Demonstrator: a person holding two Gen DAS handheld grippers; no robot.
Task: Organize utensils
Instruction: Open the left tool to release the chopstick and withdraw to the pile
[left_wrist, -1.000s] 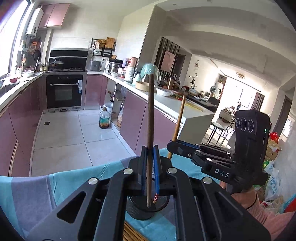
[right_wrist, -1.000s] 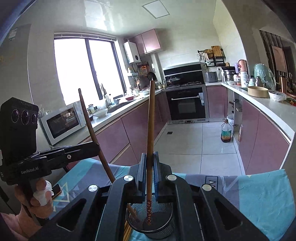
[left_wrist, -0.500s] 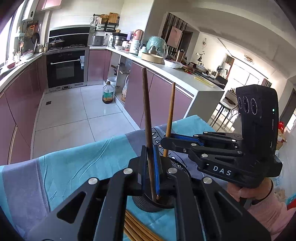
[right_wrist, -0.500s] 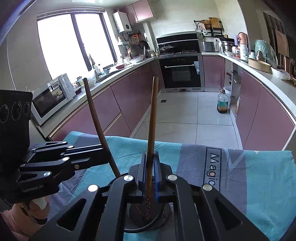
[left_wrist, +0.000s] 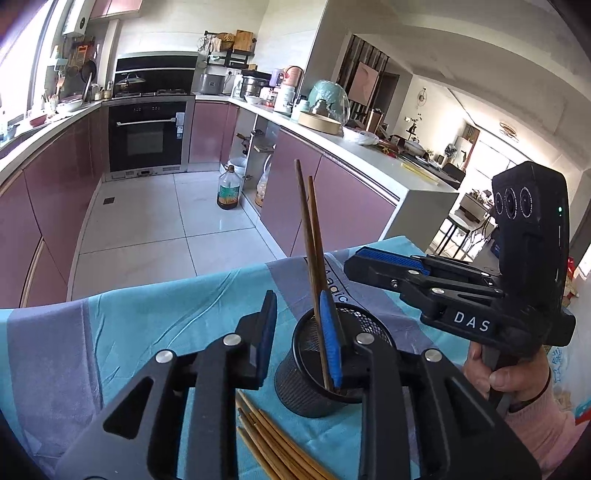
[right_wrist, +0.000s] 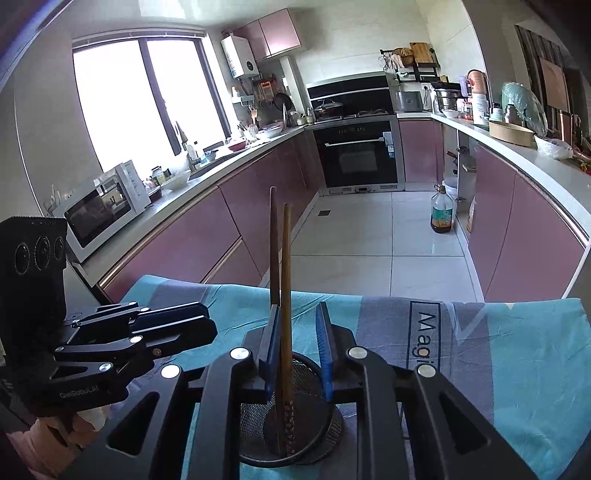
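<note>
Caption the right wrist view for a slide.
Right gripper, jaws just opened, releases a chopstick into the mesh cup.

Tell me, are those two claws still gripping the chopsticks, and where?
No. The left gripper and right gripper have just been opening; both chopsticks stand loose in the mesh cup.

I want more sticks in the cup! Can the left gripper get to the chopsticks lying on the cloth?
Probably yes. The left gripper has just been opening and grips nothing, and the loose chopsticks lie uncovered right below it, beside the mesh cup.
</note>
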